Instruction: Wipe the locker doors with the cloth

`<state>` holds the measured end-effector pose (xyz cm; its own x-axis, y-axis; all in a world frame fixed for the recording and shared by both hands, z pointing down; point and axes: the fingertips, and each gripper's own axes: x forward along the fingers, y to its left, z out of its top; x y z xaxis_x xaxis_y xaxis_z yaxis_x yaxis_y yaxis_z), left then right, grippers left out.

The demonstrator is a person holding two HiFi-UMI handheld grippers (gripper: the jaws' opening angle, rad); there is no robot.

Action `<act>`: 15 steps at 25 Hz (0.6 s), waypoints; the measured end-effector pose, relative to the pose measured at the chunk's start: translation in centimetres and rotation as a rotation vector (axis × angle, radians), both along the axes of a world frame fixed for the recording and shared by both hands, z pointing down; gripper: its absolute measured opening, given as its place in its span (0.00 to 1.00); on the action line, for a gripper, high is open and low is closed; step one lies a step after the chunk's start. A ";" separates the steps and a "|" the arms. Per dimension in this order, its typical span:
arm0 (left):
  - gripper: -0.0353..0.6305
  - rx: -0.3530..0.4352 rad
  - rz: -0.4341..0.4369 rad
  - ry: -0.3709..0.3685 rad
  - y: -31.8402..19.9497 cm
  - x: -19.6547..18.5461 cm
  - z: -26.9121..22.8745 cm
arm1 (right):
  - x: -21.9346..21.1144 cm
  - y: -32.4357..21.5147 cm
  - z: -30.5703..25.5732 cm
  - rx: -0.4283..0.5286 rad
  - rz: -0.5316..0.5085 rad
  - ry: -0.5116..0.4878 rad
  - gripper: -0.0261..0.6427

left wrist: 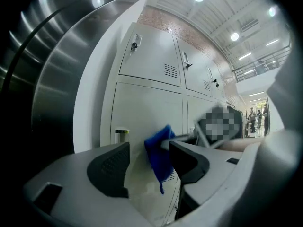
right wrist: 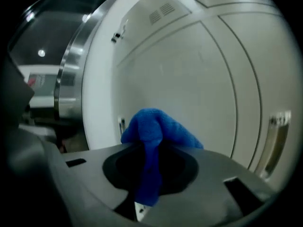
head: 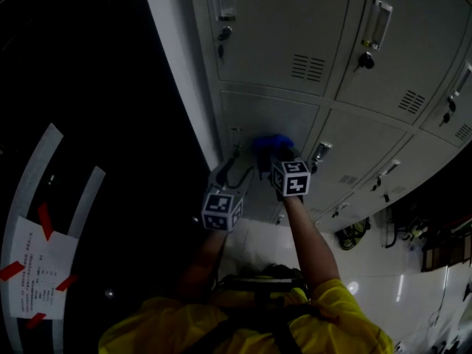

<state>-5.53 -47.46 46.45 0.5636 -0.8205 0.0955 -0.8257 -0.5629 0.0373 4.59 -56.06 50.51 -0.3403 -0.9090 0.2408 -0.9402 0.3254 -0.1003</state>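
A blue cloth (head: 271, 143) is pressed against a grey locker door (head: 265, 113) in the lower row. My right gripper (head: 274, 155) is shut on the cloth (right wrist: 152, 129), which bunches over its jaws (right wrist: 150, 162) close to the door (right wrist: 189, 74). My left gripper (head: 234, 162) hovers just left of it, near the door's left edge, open with nothing between its fingers (left wrist: 149, 162). Through its gap the cloth (left wrist: 159, 154) hangs against the door (left wrist: 147, 108).
More locker doors with handles and key locks (head: 365, 59) run up and to the right. A white frame post (head: 181, 65) and a dark steel column stand at the left. A taped paper sheet (head: 37, 268) and cables (head: 354, 233) lie on the floor.
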 end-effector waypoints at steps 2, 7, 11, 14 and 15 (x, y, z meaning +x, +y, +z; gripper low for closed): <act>0.44 -0.008 -0.008 -0.005 0.1 -0.3 0.3 | 0.3 -0.4 7.6 -0.101 0.036 0.037 0.15; 0.44 -0.006 -0.007 -0.013 0.6 -0.7 1.1 | 0.8 0.4 16.7 -0.279 0.059 -0.071 0.15; 0.44 -0.027 -0.019 -0.024 1.0 -1.3 1.2 | -1.7 1.3 9.1 -0.131 -0.050 -0.116 0.15; 0.44 -0.006 -0.025 -0.016 0.6 -1.6 1.0 | -5.2 2.5 -8.0 0.154 -0.162 -0.082 0.15; 0.44 0.000 -0.028 -0.012 0.6 -1.6 0.7 | -5.8 2.6 -13.0 0.235 -0.177 -0.058 0.15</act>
<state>-7.10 -46.85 47.19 0.5392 -0.8360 0.1020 -0.8416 -0.5394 0.0277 -1.18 -53.48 37.47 -0.5052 -0.8630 0.0064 -0.8618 0.5042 -0.0550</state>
